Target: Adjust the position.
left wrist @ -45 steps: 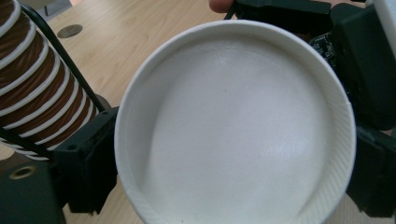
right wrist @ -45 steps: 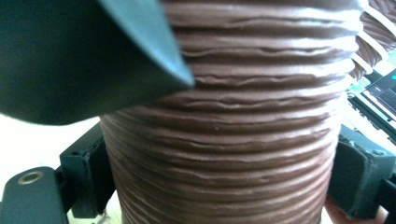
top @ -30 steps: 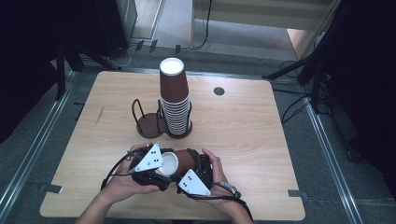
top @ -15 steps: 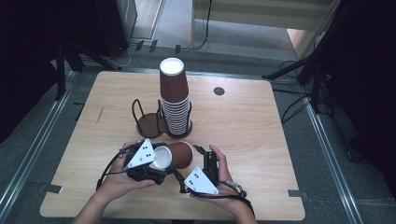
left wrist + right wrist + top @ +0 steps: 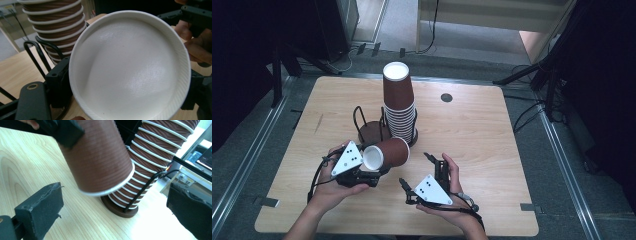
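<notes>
A brown ribbed paper cup lies on its side in the air, its white closed end toward my left gripper, which is shut on that end. A black jaw shows on each side of the cup in the left gripper view. The cup's rimmed mouth points at a tall stack of brown cups in a black wire holder. My right gripper hangs just right of the cup, apart from it, with its jaws open wide and nothing between them.
An empty wire holder with a brown round base stands left of the stack. The wooden table has a small dark hole at the back. Hands hold both grippers near the front edge.
The cup sat between both grippers; the left gripper has now carried it left and back, mouth toward the stack. The right gripper has drawn away from the cup.
</notes>
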Demonstrator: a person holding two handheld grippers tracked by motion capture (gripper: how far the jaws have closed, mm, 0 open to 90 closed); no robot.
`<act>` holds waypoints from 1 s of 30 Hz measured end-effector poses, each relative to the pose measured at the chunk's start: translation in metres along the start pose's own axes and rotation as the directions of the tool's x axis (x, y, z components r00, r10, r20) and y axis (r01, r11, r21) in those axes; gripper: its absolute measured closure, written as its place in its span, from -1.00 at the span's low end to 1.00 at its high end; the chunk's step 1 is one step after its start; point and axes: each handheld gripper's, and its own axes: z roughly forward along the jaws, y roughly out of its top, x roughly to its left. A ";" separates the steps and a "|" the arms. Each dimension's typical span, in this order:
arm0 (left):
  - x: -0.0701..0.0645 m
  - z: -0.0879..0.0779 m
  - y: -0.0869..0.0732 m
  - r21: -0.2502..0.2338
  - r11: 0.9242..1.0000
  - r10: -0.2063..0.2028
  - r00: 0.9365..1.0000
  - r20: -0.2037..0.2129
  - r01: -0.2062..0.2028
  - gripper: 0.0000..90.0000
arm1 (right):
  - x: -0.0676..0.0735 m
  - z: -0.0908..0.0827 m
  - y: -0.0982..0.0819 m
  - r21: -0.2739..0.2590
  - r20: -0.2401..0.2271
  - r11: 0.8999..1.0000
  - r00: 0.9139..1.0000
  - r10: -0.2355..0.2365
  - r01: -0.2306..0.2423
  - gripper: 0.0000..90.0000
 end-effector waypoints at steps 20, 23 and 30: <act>0.016 -0.009 -0.004 -0.214 0.972 -0.109 0.993 -0.039 0.099 -0.55 | 0.004 0.010 -0.003 0.061 0.085 0.980 0.980 0.183 -0.188 -0.91; 0.016 -0.008 -0.005 -0.243 0.963 -0.128 0.991 -0.029 0.117 -0.55 | 0.007 0.011 -0.002 0.052 0.083 0.979 0.978 0.190 -0.195 -0.90; 0.015 -0.006 -0.007 -0.295 0.950 -0.120 0.992 -0.046 0.101 -0.55 | 0.012 0.016 -0.002 0.059 0.156 0.948 0.941 0.299 -0.311 -0.84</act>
